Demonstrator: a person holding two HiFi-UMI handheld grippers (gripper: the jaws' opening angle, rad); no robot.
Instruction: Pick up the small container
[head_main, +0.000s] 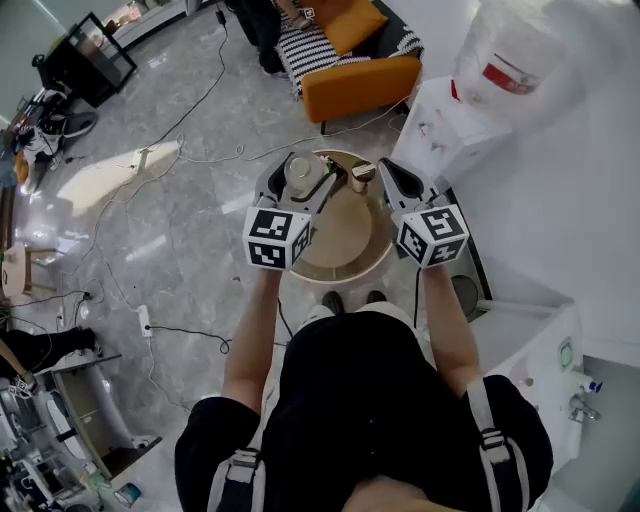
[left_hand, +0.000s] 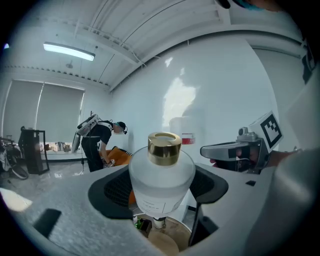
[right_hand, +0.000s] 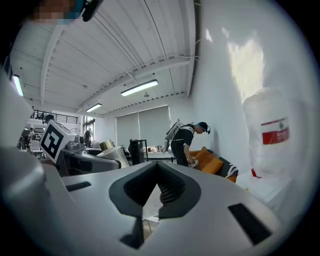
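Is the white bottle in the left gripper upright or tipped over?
Upright. The white bottle stands with its gold cap on top, clamped between the left gripper's jaws.

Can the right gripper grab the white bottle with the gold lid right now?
Probably not. The left hand-held gripper is clamped around the white bottle, covering both of its sides. The right hand-held gripper is off to one side with its jaws closed, so it would have to open first.
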